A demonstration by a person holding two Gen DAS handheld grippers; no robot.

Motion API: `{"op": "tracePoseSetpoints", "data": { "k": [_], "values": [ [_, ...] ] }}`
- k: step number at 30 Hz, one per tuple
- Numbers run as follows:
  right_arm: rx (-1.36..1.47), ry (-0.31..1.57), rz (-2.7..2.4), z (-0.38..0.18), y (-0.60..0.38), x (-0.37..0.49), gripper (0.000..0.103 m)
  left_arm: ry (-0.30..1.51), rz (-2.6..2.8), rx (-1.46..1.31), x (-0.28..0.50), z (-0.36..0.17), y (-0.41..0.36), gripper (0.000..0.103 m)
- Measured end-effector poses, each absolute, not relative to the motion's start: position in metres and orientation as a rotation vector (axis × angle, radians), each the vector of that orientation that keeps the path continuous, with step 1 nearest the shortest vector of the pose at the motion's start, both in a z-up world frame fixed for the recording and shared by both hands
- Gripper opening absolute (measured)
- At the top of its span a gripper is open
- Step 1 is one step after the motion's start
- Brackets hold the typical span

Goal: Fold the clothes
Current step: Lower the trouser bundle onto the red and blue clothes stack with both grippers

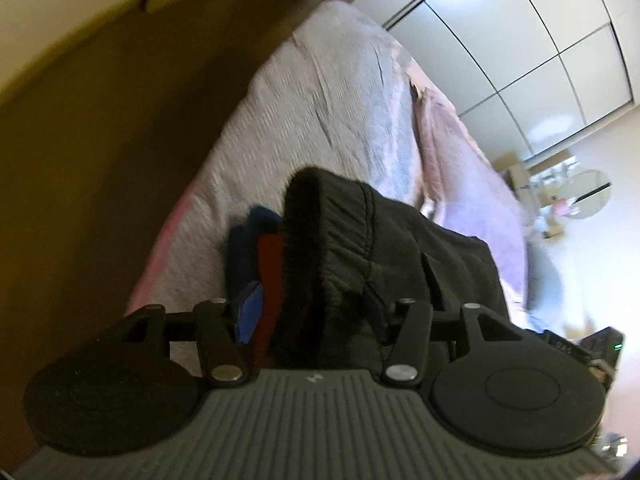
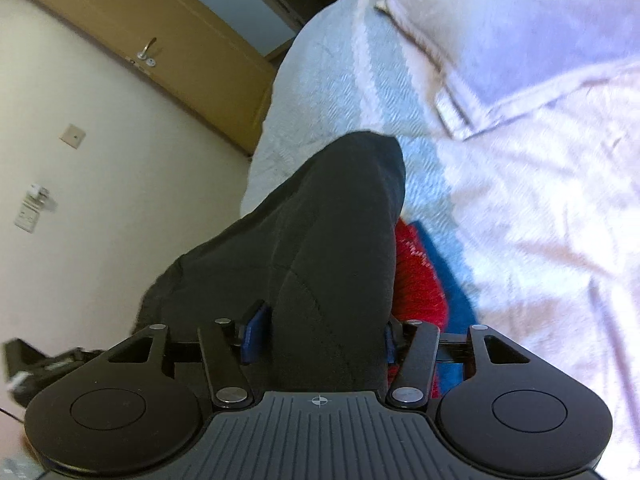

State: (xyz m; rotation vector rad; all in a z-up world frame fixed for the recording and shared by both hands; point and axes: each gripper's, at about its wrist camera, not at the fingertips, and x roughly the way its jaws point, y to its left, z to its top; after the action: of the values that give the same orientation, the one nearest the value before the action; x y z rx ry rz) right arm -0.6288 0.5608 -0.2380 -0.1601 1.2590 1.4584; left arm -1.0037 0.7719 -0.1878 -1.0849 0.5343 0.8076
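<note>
A folded black garment with an elastic waistband lies on a bed, on top of a red garment and a blue one. My left gripper stands open, its blue pads either side of the black cloth's near end. In the right wrist view the same black garment runs away from me, with the red garment and the blue one showing under its right side. My right gripper is open too, and the black cloth sits between its jaws without being squeezed.
The bed has a pale striped cover, with a pinkish blanket bunched on it. A white wardrobe stands beyond the bed. A wooden door and a cream wall with a socket lie past the bed's edge.
</note>
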Motion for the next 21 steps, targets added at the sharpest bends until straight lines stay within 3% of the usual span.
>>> {"op": "tracePoseSetpoints", "data": {
  "k": [8, 11, 14, 20, 21],
  "values": [
    [-0.192, 1.191, 1.384, -0.229, 0.558, -0.63, 0.063, 0.545, 0.855, -0.867, -0.989, -0.134, 0.75, 0.041],
    [-0.231, 1.075, 1.362, -0.208, 0.547, -0.633, 0.067, 0.566, 0.796, -0.799, -0.97, -0.123, 0.738, 0.041],
    [-0.262, 0.95, 1.358, -0.184, 0.533, -0.637, 0.067, 0.63, 0.756, -0.709, -0.951, -0.123, 0.721, 0.034],
    [-0.445, 0.807, 1.575, -0.177, 0.491, -0.689, 0.065, 0.753, 0.766, -0.565, -0.939, -0.151, 0.682, 0.034],
    [-0.499, 0.802, 1.603, -0.184, 0.487, -0.701, 0.061, 0.775, 0.778, -0.548, -0.939, -0.159, 0.678, 0.035]
  ]
}}
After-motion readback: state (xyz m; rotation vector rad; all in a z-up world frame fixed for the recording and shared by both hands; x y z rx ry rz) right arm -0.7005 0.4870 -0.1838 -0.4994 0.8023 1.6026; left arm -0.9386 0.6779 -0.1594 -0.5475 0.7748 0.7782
